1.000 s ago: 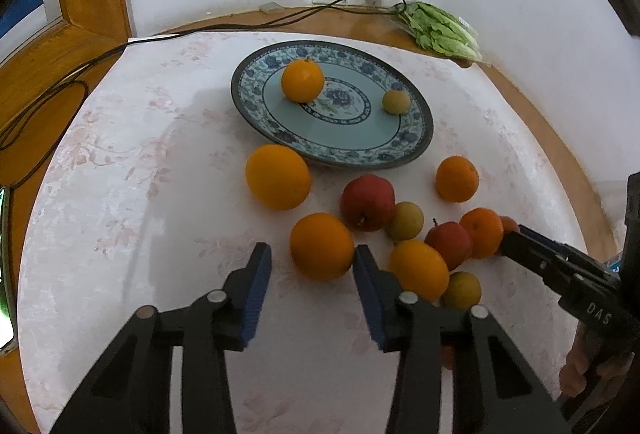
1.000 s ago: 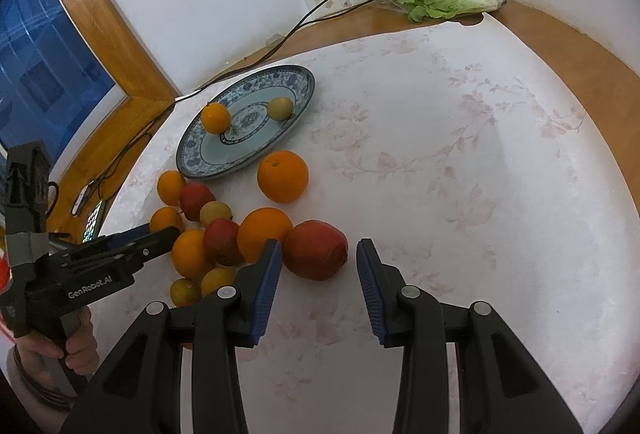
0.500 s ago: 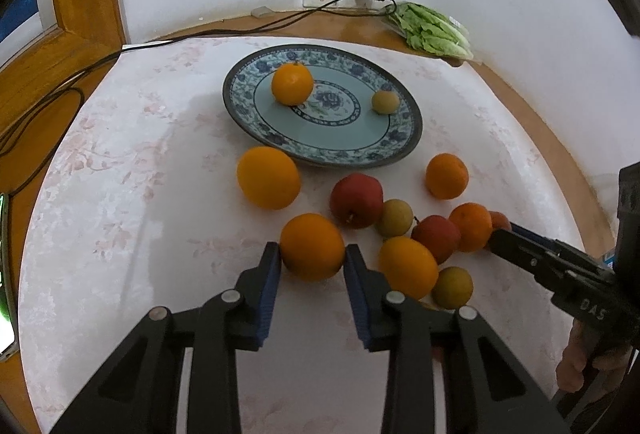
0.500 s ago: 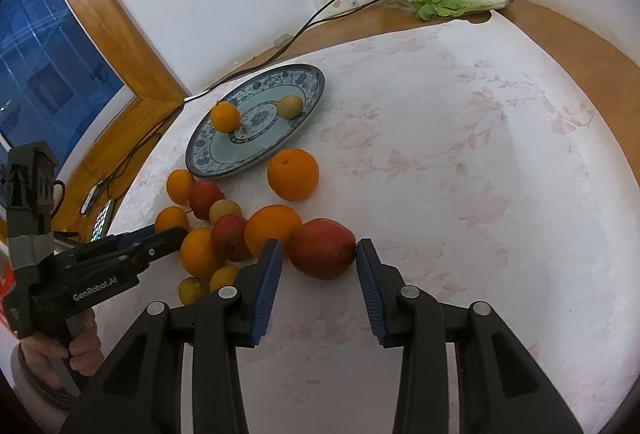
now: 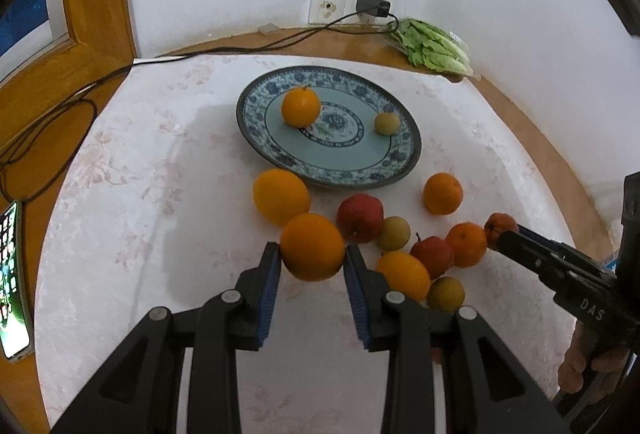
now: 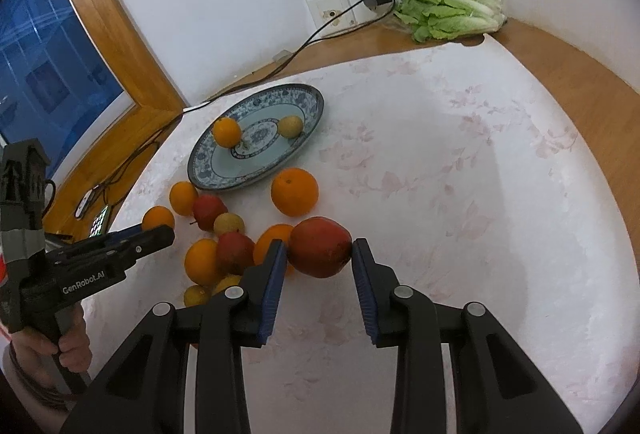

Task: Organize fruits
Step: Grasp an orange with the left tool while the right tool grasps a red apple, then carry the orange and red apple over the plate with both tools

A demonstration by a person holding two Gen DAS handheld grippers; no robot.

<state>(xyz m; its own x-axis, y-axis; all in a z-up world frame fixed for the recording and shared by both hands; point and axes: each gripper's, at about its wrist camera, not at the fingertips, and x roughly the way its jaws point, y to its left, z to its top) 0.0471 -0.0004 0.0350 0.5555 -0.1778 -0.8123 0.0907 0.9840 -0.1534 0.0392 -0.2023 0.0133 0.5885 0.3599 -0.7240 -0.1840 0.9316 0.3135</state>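
The left gripper (image 5: pixel 312 260) is clamped on an orange (image 5: pixel 313 247), both blue pads pressing its sides. The right gripper (image 6: pixel 319 254) is clamped on a red apple (image 6: pixel 320 252). Both fruits sit in the loose pile on the table (image 6: pixel 460 193), near the blue-patterned plate (image 5: pixel 394 159), which holds a smaller orange (image 5: pixel 301 107) and a yellowish fruit (image 5: pixel 387 123).

Soft, even light is cast over both views; faint shadows are thrown on the cloth (image 5: pixel 132 218). Edges are bent and darkened by fisheye distortion. Slight blur is seen.
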